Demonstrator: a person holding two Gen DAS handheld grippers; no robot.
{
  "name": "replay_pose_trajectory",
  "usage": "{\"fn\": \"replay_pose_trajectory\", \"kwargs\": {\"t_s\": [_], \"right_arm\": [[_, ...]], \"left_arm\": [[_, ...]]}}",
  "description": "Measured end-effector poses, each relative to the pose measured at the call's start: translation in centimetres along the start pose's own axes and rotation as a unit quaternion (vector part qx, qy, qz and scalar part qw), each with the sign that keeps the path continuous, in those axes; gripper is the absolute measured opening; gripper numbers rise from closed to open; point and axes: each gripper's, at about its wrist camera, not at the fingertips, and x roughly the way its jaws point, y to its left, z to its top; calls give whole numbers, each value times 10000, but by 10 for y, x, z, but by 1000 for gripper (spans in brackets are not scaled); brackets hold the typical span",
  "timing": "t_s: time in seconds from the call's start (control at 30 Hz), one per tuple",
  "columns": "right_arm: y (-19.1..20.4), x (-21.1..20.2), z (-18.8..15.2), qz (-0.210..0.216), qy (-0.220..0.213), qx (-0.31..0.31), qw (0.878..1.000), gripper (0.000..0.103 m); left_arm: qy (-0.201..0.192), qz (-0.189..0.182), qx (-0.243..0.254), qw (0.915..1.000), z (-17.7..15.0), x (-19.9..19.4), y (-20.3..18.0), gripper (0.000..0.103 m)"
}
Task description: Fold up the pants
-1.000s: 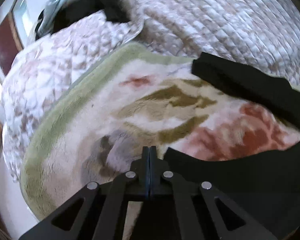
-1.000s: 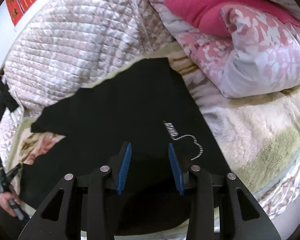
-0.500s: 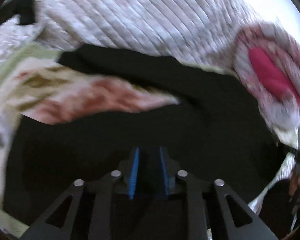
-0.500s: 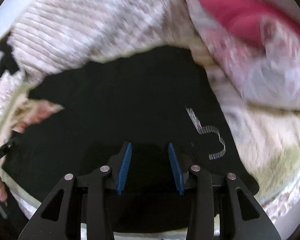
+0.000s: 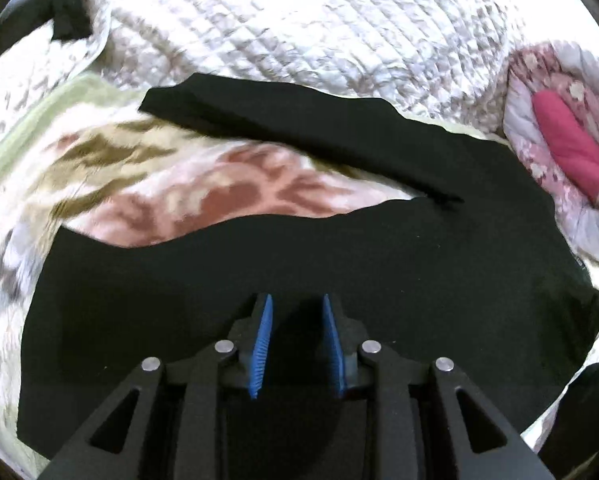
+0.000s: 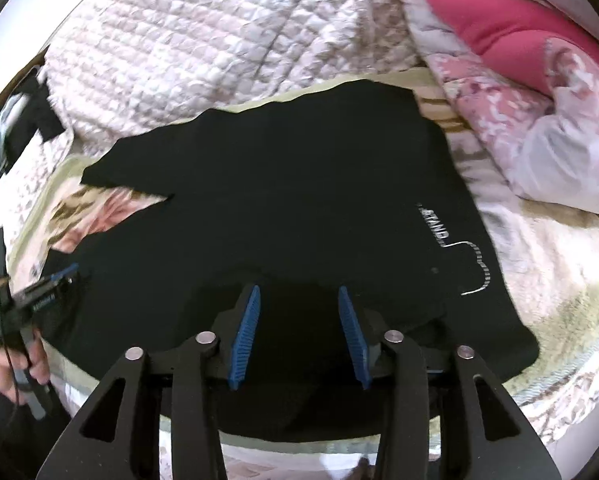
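Note:
Black pants lie spread on a floral blanket, their two legs splayed apart with blanket showing between them. My left gripper hovers over the near leg with its jaws opening. Only flat cloth lies under them and nothing is pinched. In the right wrist view the pants show a white logo on the right. My right gripper is over the waist end, its jaws opening, and the pads are not pressing on cloth. The left gripper shows at the left edge, held in a hand.
The floral blanket covers the bed under the pants. A quilted white cover is heaped behind them. A pink-and-white duvet is bunched at the right. Dark clothes lie at the far left. The bed's near edge runs just below the waistband.
My left gripper was shut over the blanket by a leg end; it has swung right over the pants and its jaws have parted. My right gripper's jaws have widened and it shifted slightly.

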Motion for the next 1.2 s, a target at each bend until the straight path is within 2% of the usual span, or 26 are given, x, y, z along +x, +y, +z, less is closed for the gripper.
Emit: {"fn": "replay_pose_trajectory", "kwargs": {"t_s": [0.1,0.2,0.37,0.77,0.9,0.93,1.07,1.2], "right_arm": [[-2,12,-3,-138,262,71,9995,46],[3,5,-3,-67,141,-28,9999,46],[15,-3,0,29,-2,-229,9997,46],[24,1,2,118,6,-356,9993,46],[27,2,12,179,-39,-455,9988,47],[28,3,15,193,-40,-481,9986,51],[27,11,34,271,-54,-545,9981,59],[21,18,55,317,-49,-541,9980,59]], "left_arm": [[28,66,35,10000,-1,1,1,29],[55,187,10,9998,0,-6,-3,33],[33,153,18,9999,0,-14,-10,33],[2,144,138,9998,4,-29,-13,36],[-30,115,222,9997,13,-30,-14,36],[-43,98,252,9996,16,-30,-14,37],[-69,-6,338,9994,34,-26,-11,46],[-125,-39,432,9990,57,-19,-5,50]]}}
